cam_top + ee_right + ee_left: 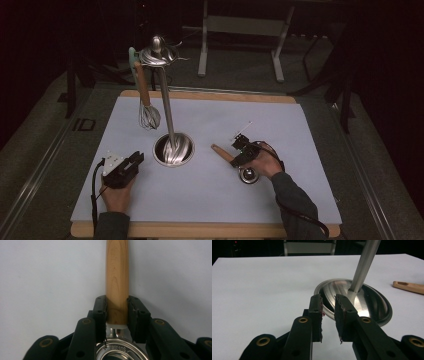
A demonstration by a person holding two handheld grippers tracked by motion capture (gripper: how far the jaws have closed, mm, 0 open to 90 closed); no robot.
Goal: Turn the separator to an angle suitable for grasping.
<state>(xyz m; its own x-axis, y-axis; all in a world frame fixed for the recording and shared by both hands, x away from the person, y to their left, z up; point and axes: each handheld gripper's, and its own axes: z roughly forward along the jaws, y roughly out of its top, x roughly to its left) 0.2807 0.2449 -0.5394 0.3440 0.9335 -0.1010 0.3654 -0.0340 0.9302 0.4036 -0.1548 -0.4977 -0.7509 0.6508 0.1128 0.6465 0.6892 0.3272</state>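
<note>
Lying on the white table [210, 205], right of centre: a wooden-handled metal ladle [117, 277], its handle being gripped near the bowl by the right tongs [243, 152], pads pressing both sides. Resting at left, the left tongs [328, 315], narrowly parted, holding nothing, pointing at the steel stand base [372, 302]. Hanging from the stand's top, a whisk [148, 116].

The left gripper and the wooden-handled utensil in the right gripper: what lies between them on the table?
In the high view, the stand's round steel base with its pole lies between the left gripper and the utensil; otherwise bare white table.
</note>
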